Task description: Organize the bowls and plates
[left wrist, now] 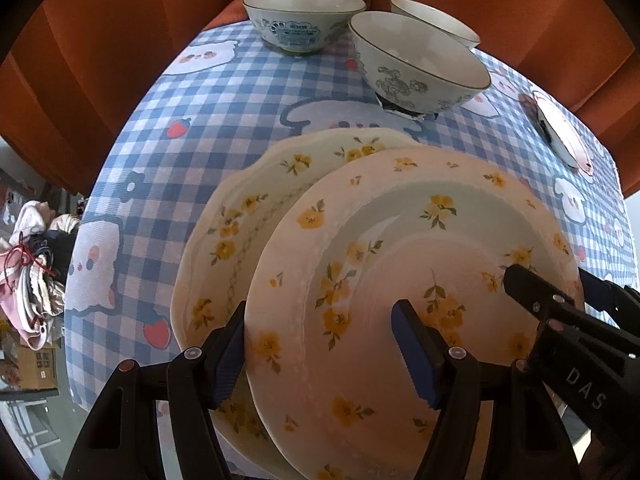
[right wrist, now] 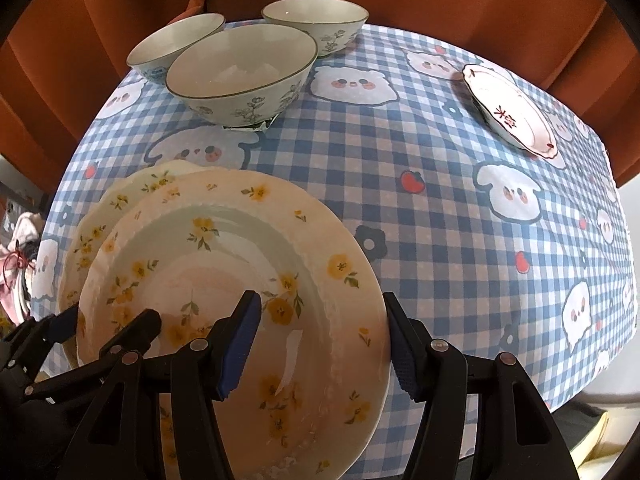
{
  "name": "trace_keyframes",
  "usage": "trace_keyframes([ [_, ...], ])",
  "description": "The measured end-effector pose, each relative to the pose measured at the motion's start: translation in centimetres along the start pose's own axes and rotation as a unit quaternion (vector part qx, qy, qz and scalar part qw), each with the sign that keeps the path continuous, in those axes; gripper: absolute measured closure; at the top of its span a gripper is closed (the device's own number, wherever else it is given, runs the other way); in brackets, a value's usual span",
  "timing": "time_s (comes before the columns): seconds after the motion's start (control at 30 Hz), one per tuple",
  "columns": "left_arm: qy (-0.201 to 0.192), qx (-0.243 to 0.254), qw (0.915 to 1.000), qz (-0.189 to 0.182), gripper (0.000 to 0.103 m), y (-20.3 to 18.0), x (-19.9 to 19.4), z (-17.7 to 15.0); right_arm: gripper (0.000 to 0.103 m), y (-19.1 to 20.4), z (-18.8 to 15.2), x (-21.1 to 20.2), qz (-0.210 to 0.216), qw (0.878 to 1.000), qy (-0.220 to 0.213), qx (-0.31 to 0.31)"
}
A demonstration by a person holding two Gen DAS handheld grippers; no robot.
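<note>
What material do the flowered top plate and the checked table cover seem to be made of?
Top plate: apparently glazed ceramic, glossy, with bright reflections and an embossed rim. Table cover: printed, matte; woven cloth or coated sheet cannot be told.

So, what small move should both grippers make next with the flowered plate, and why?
Probably close both jaws. The left gripper and the right gripper each straddle an opposite rim of the top plate, apparently not pressing yet, and it lies off-centre on the lower plate.

Rust-orange curtain (left wrist: 100,60) hangs behind the blue-checked tablecloth (right wrist: 440,220); cluttered fabrics (left wrist: 32,280) lie beside it.
</note>
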State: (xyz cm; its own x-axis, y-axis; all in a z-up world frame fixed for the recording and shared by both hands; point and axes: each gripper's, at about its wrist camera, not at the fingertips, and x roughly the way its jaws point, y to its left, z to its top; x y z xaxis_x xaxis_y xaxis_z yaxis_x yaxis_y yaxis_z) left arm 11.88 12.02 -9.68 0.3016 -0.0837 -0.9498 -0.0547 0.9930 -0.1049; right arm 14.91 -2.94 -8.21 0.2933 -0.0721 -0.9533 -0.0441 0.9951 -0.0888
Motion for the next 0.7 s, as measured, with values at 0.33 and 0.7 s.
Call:
trace_keyframes([
  [0.33, -0.014, -0.005, 0.9993, 0.035, 0.028, -0.2, 0.2, -0.1, 0.042, 0.2, -0.1, 0.6, 0.006, 1.0, 0.003, -0.015],
  [0.7, -0.017, 0.008, 0.9982, 0.057, 0.016, -1.0, 0.6, 0.2, 0.058, -2.2, -1.4, -1.1, 0.022, 0.999, -0.016, 0.03],
])
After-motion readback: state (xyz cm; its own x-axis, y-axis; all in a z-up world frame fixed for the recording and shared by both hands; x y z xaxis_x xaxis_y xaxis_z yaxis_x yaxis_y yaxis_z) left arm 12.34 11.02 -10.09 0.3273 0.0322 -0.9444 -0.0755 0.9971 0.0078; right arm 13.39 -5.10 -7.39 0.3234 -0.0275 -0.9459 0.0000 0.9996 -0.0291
